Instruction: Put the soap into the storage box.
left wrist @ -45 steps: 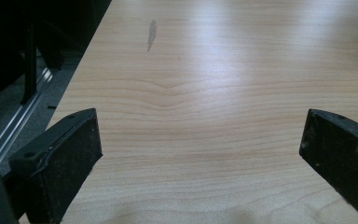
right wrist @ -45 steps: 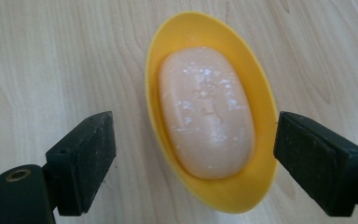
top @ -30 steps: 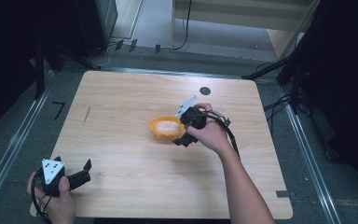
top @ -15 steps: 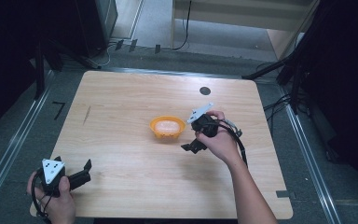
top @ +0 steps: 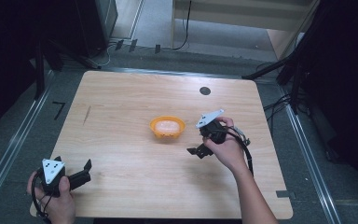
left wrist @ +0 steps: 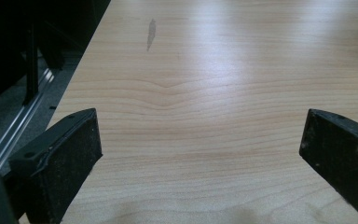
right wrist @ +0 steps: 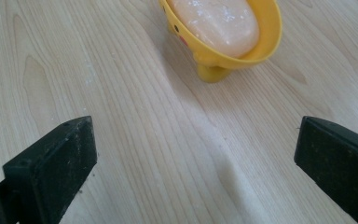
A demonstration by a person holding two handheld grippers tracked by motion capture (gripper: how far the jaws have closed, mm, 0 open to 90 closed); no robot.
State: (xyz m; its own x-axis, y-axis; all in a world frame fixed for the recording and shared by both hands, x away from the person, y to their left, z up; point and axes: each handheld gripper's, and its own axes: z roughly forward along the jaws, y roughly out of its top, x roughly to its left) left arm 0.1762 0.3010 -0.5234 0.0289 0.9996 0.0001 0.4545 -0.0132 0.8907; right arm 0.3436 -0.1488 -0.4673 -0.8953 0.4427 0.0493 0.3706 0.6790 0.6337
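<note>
One yellow dish (top: 167,127) stands near the middle of the table (top: 121,102), and one pale orange bar of soap (right wrist: 219,21) lies in it. The right gripper (top: 196,150) sits just beside the dish on its right, apart from it, jaws spread wide with nothing between them. In the right gripper view the dish stands ahead on a small foot, with little dots and a red mark on its side like a face.

The soap looks firm but slick; white specks on its top suggest a dry, slightly powdery skin. Its rounded ends would likely slide out of a hard pinch, so the long flat sides seem the better place to hold, with the jaws set across the narrow width. The dish looks like thin, light plastic, stiff enough to take by the rim, yet likely to tip or skid on its small foot if pushed from one side.

The left gripper (top: 80,173) rests at the near left corner of the table, well apart from the dish, its jaws also wide open and empty over bare wood.

Counted: one dish, one soap, two grippers, one table, and one dark round spot (top: 205,91) on the table's far side.
</note>
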